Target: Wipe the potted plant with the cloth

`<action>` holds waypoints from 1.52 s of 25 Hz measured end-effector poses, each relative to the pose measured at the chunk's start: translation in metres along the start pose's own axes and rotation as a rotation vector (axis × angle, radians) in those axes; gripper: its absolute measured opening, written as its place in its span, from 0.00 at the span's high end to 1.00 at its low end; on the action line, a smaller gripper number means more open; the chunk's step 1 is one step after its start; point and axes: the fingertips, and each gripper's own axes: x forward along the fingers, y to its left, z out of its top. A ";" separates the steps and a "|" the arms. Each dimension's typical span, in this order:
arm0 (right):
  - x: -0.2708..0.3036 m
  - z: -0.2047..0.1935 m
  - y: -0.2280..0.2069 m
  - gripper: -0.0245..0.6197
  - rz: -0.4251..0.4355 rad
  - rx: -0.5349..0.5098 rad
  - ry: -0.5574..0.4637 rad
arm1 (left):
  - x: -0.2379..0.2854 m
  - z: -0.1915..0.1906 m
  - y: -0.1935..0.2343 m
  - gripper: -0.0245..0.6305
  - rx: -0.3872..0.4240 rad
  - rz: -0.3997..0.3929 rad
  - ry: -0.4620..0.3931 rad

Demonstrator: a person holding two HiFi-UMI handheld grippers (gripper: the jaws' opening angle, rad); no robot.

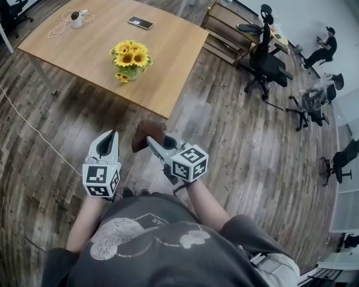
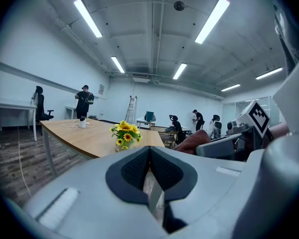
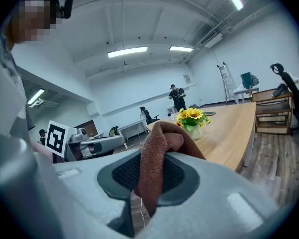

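- Far ahead, head view: potted plant [image 1: 130,58] on the tabletop [image 1: 173,46] (I'm only approaching).
- Left gripper view: my left hand-held gripper [image 2: 150,158] closed, empty.
- Right gripper view: right hand-held gripper [image 3: 148,180] pinches the cloth [image 3: 162,138]; next, reach the leaves.

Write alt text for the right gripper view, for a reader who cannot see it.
The right gripper fills the foreground, its jaws shut on a rust-brown cloth that bunches up above them. Beyond it, a potted plant of yellow sunflowers stands on a long wooden table in a bright office.
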 end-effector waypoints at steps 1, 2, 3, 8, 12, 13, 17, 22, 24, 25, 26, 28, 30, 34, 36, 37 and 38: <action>0.002 0.001 -0.001 0.86 -0.010 0.003 -0.003 | 0.001 0.000 0.003 0.93 -0.004 -0.002 -0.003; 0.003 0.001 -0.002 0.86 -0.022 0.004 -0.005 | 0.001 0.001 0.006 0.93 -0.007 -0.003 -0.006; 0.005 0.001 -0.002 0.86 -0.032 0.005 -0.008 | 0.001 0.001 0.009 0.93 -0.011 -0.004 -0.009; 0.012 -0.002 0.001 0.86 -0.068 0.017 -0.020 | 0.000 -0.001 0.021 0.93 -0.018 -0.017 -0.013; 0.013 -0.008 -0.009 0.86 -0.092 0.033 0.002 | 0.006 -0.009 0.023 0.93 -0.025 -0.029 0.012; 0.014 -0.009 -0.014 0.86 -0.099 0.036 0.005 | 0.009 -0.010 0.024 0.93 -0.027 -0.031 0.016; 0.025 -0.005 -0.036 0.86 -0.110 0.046 0.005 | 0.026 -0.010 0.028 0.93 -0.028 -0.027 0.018; 0.052 0.016 -0.073 0.86 -0.087 0.051 -0.002 | 0.061 -0.005 0.040 0.93 -0.026 0.007 0.023; 0.061 0.025 -0.092 0.86 -0.080 0.055 -0.002 | 0.078 -0.004 0.040 0.93 -0.020 0.011 0.036; 0.066 0.031 -0.102 0.86 -0.079 0.058 -0.002 | 0.087 -0.003 0.039 0.93 -0.016 0.011 0.043; 0.071 0.036 -0.112 0.86 -0.078 0.060 -0.001 | 0.097 -0.003 0.038 0.93 -0.015 0.012 0.048; 0.080 0.046 -0.130 0.86 -0.066 0.060 0.004 | 0.116 -0.001 0.036 0.93 -0.017 0.016 0.051; 0.088 0.054 -0.146 0.86 -0.050 0.053 0.013 | 0.135 0.001 0.039 0.93 -0.022 0.034 0.053; 0.097 0.069 -0.181 0.86 -0.035 0.050 0.024 | 0.170 0.005 0.044 0.93 -0.025 0.086 0.059; 0.099 0.073 -0.199 0.86 -0.036 0.056 0.031 | 0.184 0.004 0.047 0.93 -0.023 0.112 0.069; 0.101 0.075 -0.207 0.86 -0.036 0.058 0.034 | 0.190 0.002 0.050 0.93 -0.026 0.129 0.076; 0.103 0.077 -0.213 0.86 -0.032 0.059 0.038 | 0.195 -0.001 0.053 0.93 -0.029 0.148 0.082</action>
